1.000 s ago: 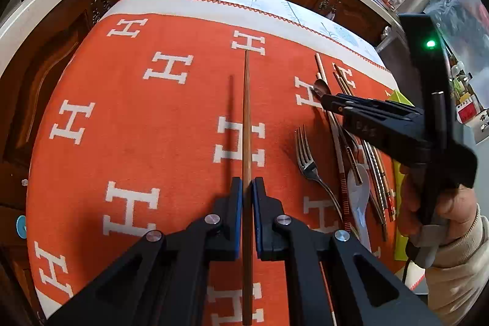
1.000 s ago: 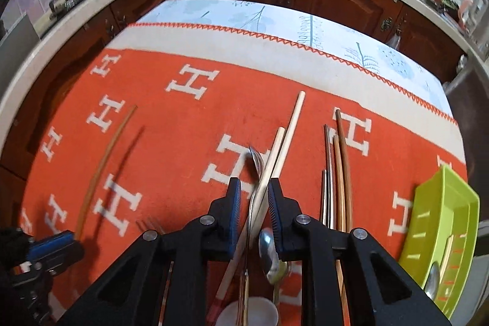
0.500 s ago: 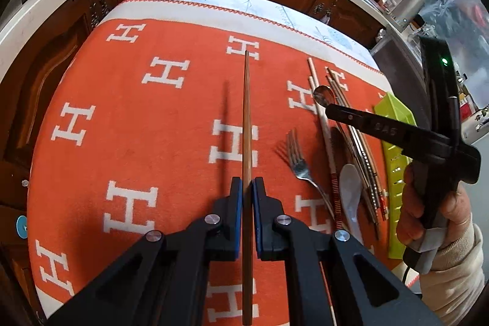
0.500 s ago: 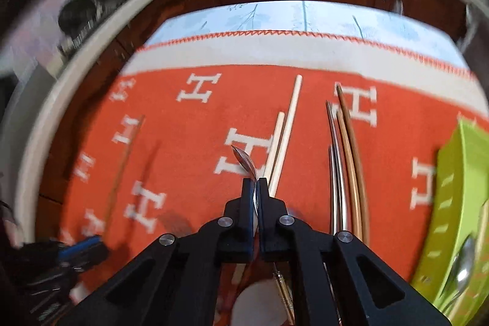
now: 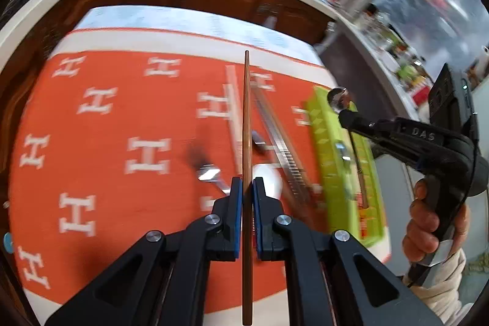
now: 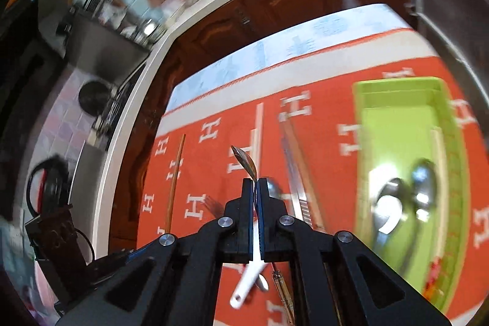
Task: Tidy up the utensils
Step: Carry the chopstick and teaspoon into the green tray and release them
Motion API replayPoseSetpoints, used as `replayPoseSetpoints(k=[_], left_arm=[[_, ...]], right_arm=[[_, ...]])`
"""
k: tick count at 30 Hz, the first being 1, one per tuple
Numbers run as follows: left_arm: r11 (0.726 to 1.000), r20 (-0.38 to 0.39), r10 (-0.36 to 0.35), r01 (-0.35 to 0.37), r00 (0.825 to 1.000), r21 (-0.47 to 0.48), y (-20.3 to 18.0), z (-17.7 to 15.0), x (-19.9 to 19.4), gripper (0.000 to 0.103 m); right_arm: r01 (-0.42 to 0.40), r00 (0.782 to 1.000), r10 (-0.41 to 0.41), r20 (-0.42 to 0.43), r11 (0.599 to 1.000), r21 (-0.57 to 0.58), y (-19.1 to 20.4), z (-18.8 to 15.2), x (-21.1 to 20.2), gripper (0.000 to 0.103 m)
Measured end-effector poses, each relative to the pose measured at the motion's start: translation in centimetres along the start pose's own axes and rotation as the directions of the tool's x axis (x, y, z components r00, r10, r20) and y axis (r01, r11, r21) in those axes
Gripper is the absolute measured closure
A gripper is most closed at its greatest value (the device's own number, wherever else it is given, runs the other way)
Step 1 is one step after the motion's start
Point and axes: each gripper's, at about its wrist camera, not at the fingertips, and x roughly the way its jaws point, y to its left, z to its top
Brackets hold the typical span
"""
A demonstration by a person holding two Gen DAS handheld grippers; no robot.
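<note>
Both grippers are clamped: left gripper (image 5: 247, 188) pinches a brown chopstick (image 5: 246, 118) upright between its pads, right gripper (image 6: 256, 188) nips a metal spoon (image 6: 244, 162). Green tray (image 6: 397, 90) holds seemingly two spoons (image 6: 406, 191).

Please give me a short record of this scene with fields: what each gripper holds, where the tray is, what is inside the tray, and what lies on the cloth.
left gripper: shut on a brown chopstick
right gripper: shut on a metal spoon
tray: green, on the orange cloth, to the right of the loose utensils
in tray: metal spoons; more cannot be told, blurred
on cloth: pale chopsticks, fork, white spoon, a bundle of dark and metal chopsticks
</note>
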Motion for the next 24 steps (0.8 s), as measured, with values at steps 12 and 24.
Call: replayPoseSetpoints(k=[12,24], left_arm=[[0.979,-0.126,-0.150,0.165,0.981,0.122,-12.5,2.5,6.1,0.099],[0.981,-0.278,-0.110,0.149,0.954,0.125,-15.9,0.6,13.0,0.074]], right_arm=[[0.182,0.983,-0.186,0.000,0.959,0.217,-12.2,-1.8,-4.8,0.101],[0.227,0.973,-0.232,-0.004,0.950,0.215,-14.5,-3.2,-3.9,0.095]])
